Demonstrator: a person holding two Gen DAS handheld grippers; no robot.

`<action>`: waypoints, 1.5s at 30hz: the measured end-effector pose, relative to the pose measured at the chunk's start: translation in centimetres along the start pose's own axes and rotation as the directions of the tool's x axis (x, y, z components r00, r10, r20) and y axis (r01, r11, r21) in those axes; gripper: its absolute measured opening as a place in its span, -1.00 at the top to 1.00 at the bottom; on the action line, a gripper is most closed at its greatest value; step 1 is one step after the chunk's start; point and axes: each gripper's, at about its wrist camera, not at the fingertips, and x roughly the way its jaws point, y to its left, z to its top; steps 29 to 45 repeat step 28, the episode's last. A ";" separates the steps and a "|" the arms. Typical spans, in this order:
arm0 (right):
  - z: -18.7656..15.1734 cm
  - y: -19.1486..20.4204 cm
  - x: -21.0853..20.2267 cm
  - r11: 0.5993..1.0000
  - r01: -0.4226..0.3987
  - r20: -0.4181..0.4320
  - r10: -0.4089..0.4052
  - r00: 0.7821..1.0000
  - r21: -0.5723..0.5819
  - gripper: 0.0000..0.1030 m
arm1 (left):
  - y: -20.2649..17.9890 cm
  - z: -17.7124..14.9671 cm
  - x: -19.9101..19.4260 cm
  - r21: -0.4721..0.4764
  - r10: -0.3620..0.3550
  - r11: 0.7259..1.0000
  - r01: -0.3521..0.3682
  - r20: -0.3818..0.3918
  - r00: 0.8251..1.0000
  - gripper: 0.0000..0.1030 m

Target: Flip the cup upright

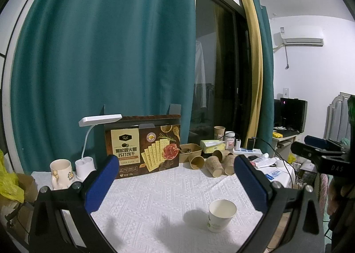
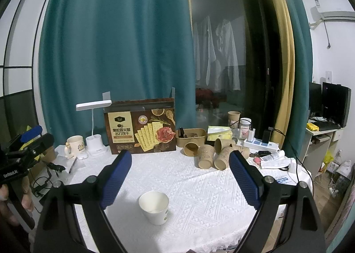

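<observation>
A white paper cup (image 1: 221,215) stands upright, mouth up, on the white tablecloth (image 1: 159,197). In the left wrist view it sits low and right of centre, between and below the blue pads. My left gripper (image 1: 175,184) is open, holding nothing. In the right wrist view the same cup (image 2: 154,206) stands near the left pad, and my right gripper (image 2: 179,177) is open with nothing in it. Each gripper shows at the edge of the other's view: the right gripper (image 1: 319,153) at far right, the left gripper (image 2: 26,144) at far left.
A cracker box (image 2: 142,132), desk lamp (image 2: 93,106) and mug (image 2: 74,143) line the back left. Several brown paper cups (image 2: 213,153) lie tipped at back right beside a brown tray (image 2: 190,137), tissue pack, jar and power strip (image 2: 261,144). A hand (image 2: 11,204) shows at left.
</observation>
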 end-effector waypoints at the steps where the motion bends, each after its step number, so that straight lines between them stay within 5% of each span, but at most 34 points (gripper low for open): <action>1: 0.0 0.0 0.1 1.000 0.000 0.000 0.000 1.000 0.001 -0.71 | 0.0 0.0 0.0 0.000 0.000 1.000 0.000 0.000 1.000 -1.00; 45: -0.2 0.1 0.0 1.000 0.000 -0.001 0.000 1.000 0.001 -0.71 | -0.3 -0.1 0.0 0.002 -0.010 1.000 0.010 -0.005 1.000 -1.00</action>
